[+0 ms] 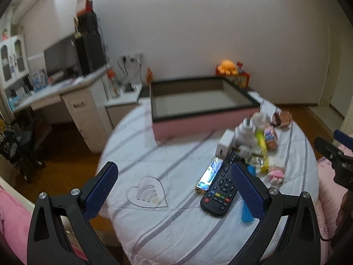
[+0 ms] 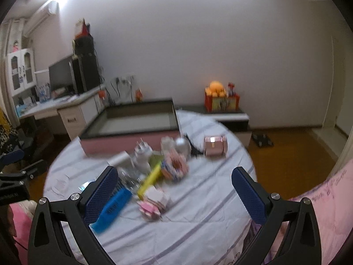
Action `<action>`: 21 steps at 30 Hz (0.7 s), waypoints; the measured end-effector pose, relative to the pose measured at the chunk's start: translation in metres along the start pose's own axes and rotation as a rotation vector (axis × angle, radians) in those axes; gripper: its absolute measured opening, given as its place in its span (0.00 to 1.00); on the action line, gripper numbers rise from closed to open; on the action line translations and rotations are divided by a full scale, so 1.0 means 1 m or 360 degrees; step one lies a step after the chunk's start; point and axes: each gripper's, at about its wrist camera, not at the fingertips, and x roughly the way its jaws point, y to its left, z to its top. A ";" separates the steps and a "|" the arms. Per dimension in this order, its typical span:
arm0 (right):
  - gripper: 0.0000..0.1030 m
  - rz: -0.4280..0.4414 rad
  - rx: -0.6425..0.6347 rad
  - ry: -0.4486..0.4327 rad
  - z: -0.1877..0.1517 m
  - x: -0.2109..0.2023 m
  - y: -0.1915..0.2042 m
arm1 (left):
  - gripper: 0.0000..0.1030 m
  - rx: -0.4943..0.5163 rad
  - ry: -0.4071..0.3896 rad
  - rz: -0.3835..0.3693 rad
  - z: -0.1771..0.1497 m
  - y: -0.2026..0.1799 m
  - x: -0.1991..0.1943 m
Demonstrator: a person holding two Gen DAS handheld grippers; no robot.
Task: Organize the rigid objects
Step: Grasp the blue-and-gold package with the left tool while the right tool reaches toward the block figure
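Blue-padded, the left tongs (image 1: pixel 174 184) are held wide apart and empty above the striped bed cover (image 1: pixel 176 225); the right tongs (image 2: pixel 174 187) are likewise spread and empty. A black remote (image 1: pixel 220 188) and a phone (image 1: pixel 209 174) are seen just beside the left pads. A blurred pile of small objects (image 2: pixel 158 165) lies before a pink tray (image 2: pixel 132 130).

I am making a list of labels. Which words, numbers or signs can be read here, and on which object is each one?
None can be read with certainty.
Remote control: button marks, too small.
Blue flat object: dark print, blurred.
Orange box: picture print, blurred.
Left gripper: pale lettering, too blurred.
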 end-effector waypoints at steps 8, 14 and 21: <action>1.00 0.0021 0.0001 0.0206 -0.019 0.044 -0.010 | 1.00 0.0141 0.0322 -0.0018 -0.018 0.000 0.073; 1.00 0.0061 0.0012 0.0294 -0.024 0.065 -0.016 | 1.00 0.0297 0.0374 -0.0073 -0.016 -0.015 0.093; 1.00 0.0074 0.0035 0.0345 -0.026 0.080 -0.022 | 1.00 0.0368 0.0432 -0.0046 -0.011 -0.015 0.116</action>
